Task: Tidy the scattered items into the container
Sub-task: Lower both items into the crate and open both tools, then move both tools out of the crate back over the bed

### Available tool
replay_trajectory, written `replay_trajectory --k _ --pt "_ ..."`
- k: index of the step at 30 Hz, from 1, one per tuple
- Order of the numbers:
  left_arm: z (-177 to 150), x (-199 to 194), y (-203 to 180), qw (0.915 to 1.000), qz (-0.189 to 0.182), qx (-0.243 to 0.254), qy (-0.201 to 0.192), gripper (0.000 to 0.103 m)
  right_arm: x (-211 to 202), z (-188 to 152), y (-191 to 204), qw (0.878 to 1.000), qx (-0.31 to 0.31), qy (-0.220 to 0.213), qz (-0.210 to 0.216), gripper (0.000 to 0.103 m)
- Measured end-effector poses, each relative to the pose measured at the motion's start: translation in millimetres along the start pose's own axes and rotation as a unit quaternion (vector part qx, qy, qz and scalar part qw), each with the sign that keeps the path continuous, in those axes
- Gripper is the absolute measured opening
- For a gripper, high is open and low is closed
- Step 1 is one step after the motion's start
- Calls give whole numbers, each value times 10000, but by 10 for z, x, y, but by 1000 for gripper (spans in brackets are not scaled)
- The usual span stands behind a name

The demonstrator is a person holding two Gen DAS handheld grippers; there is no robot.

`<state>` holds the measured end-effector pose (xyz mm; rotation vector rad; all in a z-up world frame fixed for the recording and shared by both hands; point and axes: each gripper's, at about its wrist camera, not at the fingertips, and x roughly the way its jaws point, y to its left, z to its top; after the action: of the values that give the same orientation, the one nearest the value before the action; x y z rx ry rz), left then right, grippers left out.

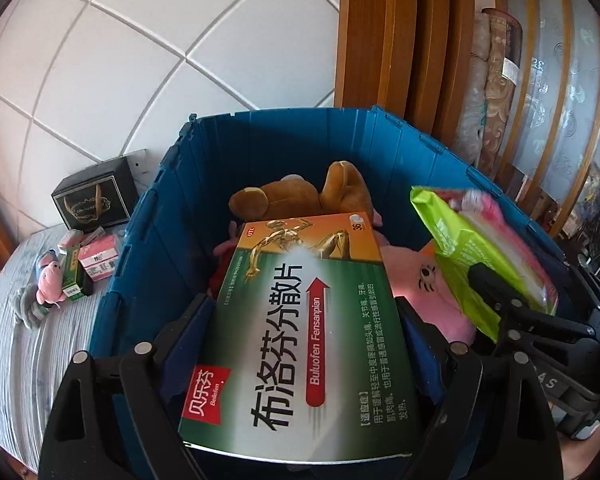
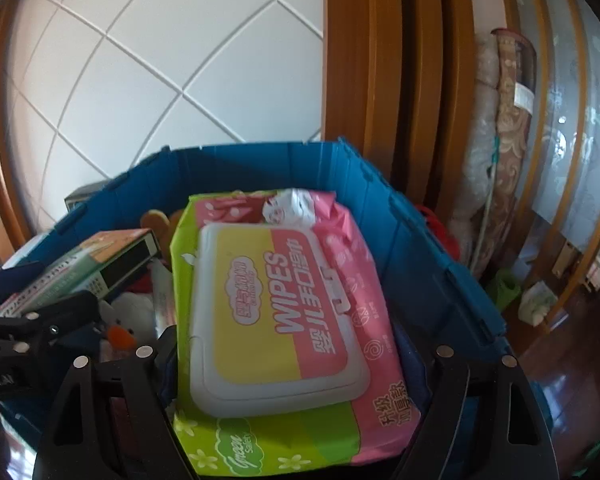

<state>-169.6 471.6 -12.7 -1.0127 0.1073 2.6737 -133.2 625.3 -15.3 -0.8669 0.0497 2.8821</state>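
My left gripper (image 1: 300,320) is shut on a green and orange medicine box (image 1: 300,332), held over the open blue crate (image 1: 152,240). My right gripper (image 2: 288,340) is shut on a pink, yellow and green pack of wipes (image 2: 280,312), also held over the crate (image 2: 420,240). In the left wrist view the wipes pack (image 1: 480,264) and the right gripper show at the right. In the right wrist view the medicine box (image 2: 84,268) shows at the left. A brown plush (image 1: 292,196) and a pink plush (image 1: 424,280) lie inside the crate.
Left of the crate, on the grey striped cloth (image 1: 28,352), lie a black box (image 1: 96,200), small pink boxes (image 1: 100,260), a green box (image 1: 74,276) and a small pink plush (image 1: 50,280). A white tiled wall and wooden frame (image 1: 380,40) stand behind.
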Motion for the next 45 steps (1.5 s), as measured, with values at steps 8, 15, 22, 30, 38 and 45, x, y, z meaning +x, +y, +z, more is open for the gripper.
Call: replay_trajectory --k 8,15,22,30,38,45 --pt "21 15 -36 9996 224 -140 96 90 -78 47 -197 9998 -113 -190 -24 95" --pt "-40 -28 -105 9997 213 5 85 93 -170 -55 -286 9996 -40 -221 156 102" --pt "-187 -204 -159 9998 187 38 -62 93 -377 -153 -405 9992 117 -283 257 103" --pt "-325 -621 11 9980 315 -101 -538 93 -524 -233 -275 9980 102 -301 549 103" --pt "-516 -1083 540 9935 649 -341 -876 93 -759 -155 280 9915 -116 -665 1111 103" --pt "-743 -1360 1362 9894 746 -718 -1015 93 -942 -118 1082 9857 -479 -825 1389 103"
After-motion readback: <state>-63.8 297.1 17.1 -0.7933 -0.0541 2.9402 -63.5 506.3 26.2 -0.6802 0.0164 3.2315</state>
